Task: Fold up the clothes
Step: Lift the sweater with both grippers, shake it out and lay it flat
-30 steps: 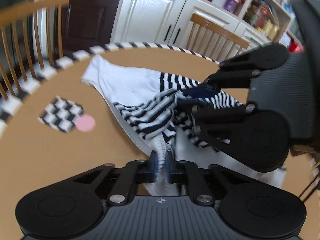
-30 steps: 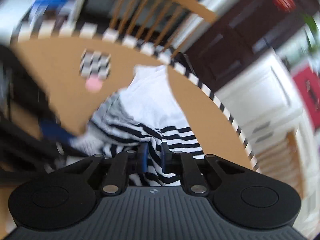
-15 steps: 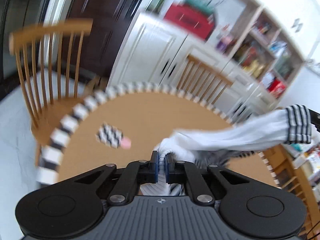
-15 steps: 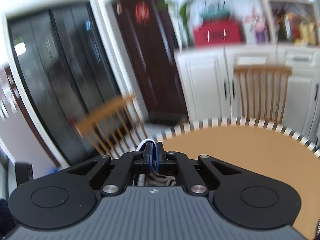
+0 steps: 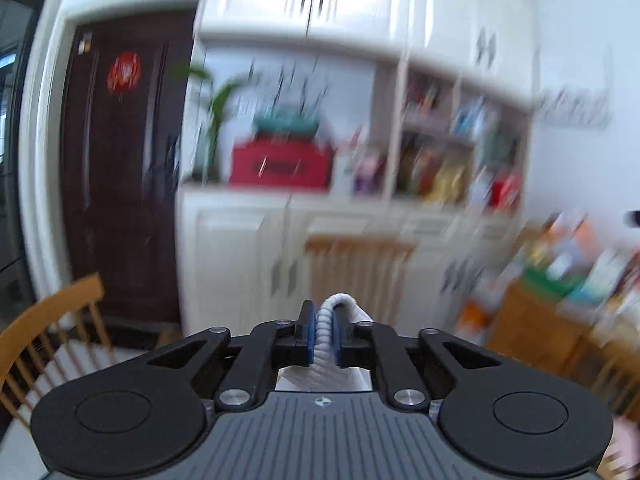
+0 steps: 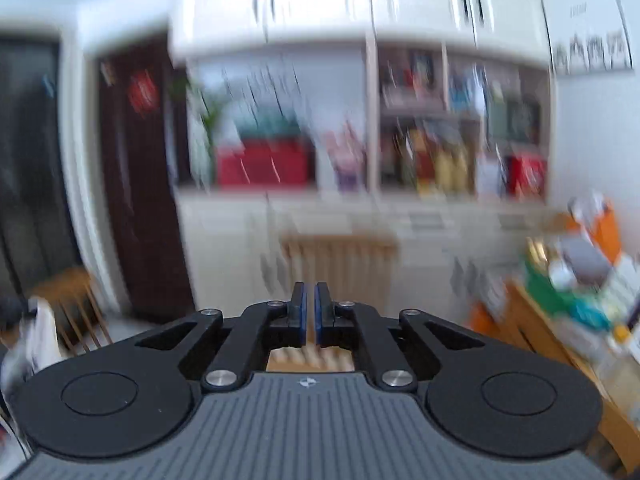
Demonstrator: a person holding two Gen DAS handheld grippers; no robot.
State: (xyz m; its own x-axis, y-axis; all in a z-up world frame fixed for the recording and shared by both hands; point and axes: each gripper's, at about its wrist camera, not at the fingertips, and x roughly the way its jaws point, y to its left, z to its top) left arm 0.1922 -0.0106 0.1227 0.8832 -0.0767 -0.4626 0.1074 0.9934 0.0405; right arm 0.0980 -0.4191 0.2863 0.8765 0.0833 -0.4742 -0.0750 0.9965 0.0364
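My left gripper (image 5: 323,334) is shut on a white ribbed fold of the garment (image 5: 329,312), which bulges up between the blue pads and hangs below out of sight. My right gripper (image 6: 310,314) has its blue pads nearly together with a thin gap; no cloth shows between them. A blurred white piece of cloth (image 6: 40,336) shows at the far left of the right wrist view. Both grippers are raised and face the kitchen wall. The table is out of view.
White cabinets (image 5: 248,256) and open shelves (image 6: 460,140) fill the background. A dark door (image 5: 120,160) stands at the left. A wooden chair (image 5: 360,276) is straight ahead, another chair (image 5: 48,332) at lower left. A cluttered wooden side table (image 6: 568,320) stands at the right.
Both grippers have lifted and tilted up from the table to face the cabinets. The striped cloth seen in the right gripper earlier no longer shows between its pads.
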